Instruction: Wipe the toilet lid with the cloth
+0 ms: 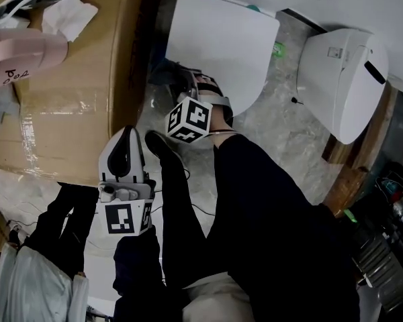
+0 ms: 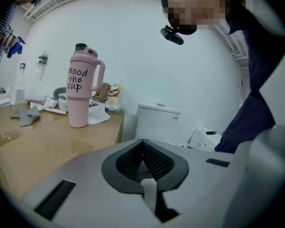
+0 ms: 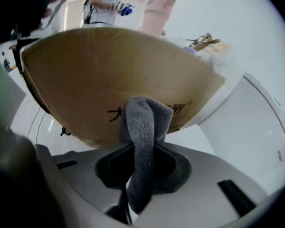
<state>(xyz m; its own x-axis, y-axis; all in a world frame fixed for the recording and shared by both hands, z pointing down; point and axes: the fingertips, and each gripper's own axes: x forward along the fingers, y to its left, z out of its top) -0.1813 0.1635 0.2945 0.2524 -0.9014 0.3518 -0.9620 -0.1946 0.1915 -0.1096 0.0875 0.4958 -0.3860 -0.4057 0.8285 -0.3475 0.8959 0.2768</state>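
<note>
Right gripper view: my right gripper is clamped on the grey cloth. A folded wad sticks out past the jaws and a tail hangs back below them. Behind it is the side of a cardboard box.

Head view puts that gripper low, just beside the near-left edge of the white toilet lid, in the gap btwn lid and box. Can't tell if the cloth touches the lid; prob. not yet.

Left gripper has its jaws together w/ nothing in them. It sits nr my leg, well apart from the lid. A pink tumbler stands upright on the brown top ahead of it; not part of this job.

Handling:
- Cloth looks soft, fluffy & light, so it'll flop and bunch rather than slip.
- Hold by the fold seems OK as is. The wad beyond the jaws should meet the lid, so the hard tips don't scrape the plastic.
- Lid looks smooth, hard, likely slick, and is prob. hinged, so I'd press flat & lightly, not shove from the edge.

Wiping looks not yet begun. Next move needs the wad up on the lid's top. Main risk is the cloth dragging out of the jaws.
</note>
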